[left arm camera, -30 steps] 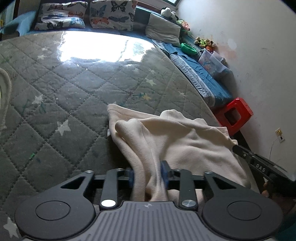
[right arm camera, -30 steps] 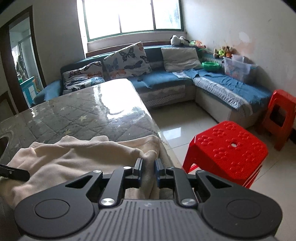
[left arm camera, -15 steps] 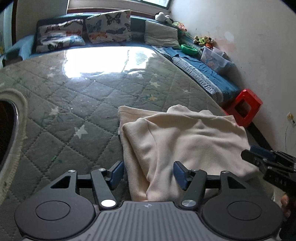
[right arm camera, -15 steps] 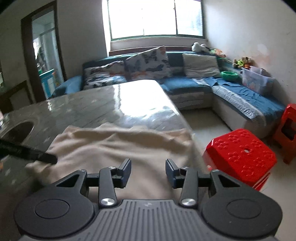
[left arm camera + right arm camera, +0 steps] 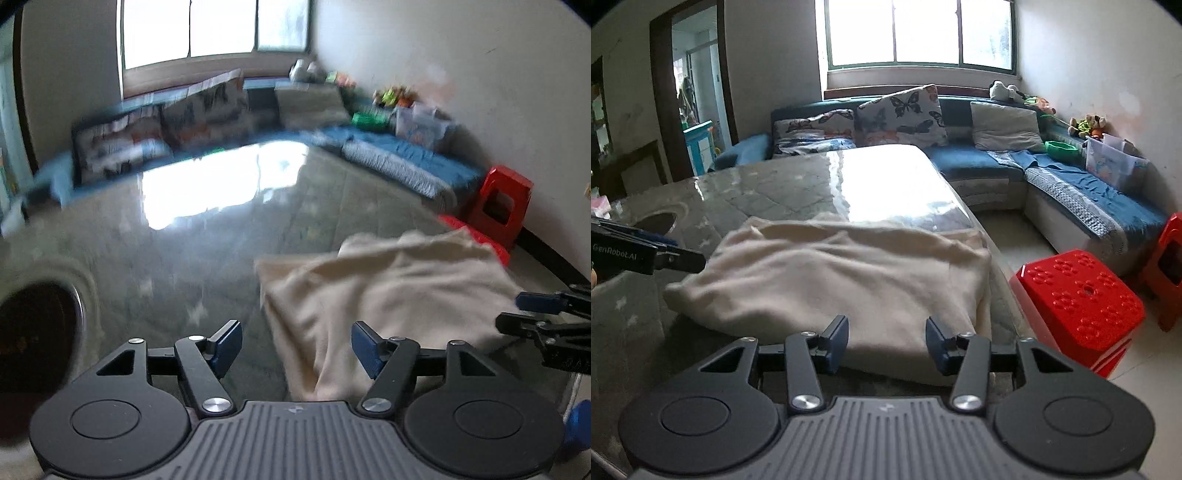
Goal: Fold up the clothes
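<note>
A cream garment (image 5: pixel 842 280) lies folded in a loose rectangle near the right edge of the quilted table (image 5: pixel 768 192). My right gripper (image 5: pixel 886 343) hovers over its near edge with the jaws opening; the cloth lies below the gap and neither pad touches it. In the blurred left wrist view the same garment (image 5: pixel 388 295) sits ahead and to the right. My left gripper (image 5: pixel 295 347) stands open over the garment's near left corner, pads off the fabric. Each gripper shows in the other's view: the right gripper (image 5: pixel 546 314) and the left gripper (image 5: pixel 646 254).
A red stool (image 5: pixel 1082 306) stands on the floor right beside the table's edge, a second red stool (image 5: pixel 1171 266) further right. A round dark opening (image 5: pixel 33 332) sits in the table at the left. A blue corner sofa (image 5: pixel 1071 184) runs behind.
Both grippers were shut on the cream cloth; they have let go, opened and drawn back. The garment now rests flat on the table. The left view has swung upward.
</note>
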Action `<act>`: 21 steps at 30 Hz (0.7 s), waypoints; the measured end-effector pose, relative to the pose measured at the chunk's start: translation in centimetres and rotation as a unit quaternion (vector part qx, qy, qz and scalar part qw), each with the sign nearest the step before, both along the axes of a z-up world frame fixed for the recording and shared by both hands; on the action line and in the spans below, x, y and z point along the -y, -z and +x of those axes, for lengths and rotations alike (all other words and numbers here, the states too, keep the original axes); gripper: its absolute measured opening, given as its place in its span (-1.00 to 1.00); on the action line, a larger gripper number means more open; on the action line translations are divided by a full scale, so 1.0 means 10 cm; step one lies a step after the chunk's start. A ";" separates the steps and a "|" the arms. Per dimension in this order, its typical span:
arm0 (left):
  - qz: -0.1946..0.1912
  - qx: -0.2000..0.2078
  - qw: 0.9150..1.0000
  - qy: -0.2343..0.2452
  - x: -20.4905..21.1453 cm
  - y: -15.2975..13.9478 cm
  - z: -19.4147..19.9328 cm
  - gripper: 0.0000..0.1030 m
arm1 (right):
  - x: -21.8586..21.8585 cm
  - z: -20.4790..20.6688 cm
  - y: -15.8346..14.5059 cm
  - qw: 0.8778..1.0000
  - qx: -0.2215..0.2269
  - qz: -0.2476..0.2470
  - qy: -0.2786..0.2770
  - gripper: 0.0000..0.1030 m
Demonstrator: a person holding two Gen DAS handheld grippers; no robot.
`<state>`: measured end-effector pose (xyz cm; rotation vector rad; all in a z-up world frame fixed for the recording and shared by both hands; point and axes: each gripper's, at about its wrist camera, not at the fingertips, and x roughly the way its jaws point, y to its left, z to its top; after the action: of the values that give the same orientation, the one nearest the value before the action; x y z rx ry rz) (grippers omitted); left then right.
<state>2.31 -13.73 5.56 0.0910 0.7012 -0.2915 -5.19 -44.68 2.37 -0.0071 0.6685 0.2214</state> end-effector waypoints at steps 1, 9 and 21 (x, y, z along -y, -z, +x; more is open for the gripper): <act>0.000 0.012 1.000 0.007 0.03 -0.04 -0.02 0.30 | 0.00 0.03 -0.03 1.000 0.001 0.006 -0.002 -0.09; -0.028 0.005 0.994 0.110 0.37 0.10 -0.01 -0.41 | 0.01 0.48 -0.16 0.999 -0.016 0.050 -0.013 -0.14; -0.037 -0.033 0.986 0.157 0.48 0.40 0.03 -0.56 | -0.34 1.13 0.00 0.999 -0.036 0.030 -0.025 -0.51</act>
<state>2.57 -18.51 1.52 0.1215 0.7405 -0.6254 6.11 -41.24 2.36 0.0424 0.7328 0.2901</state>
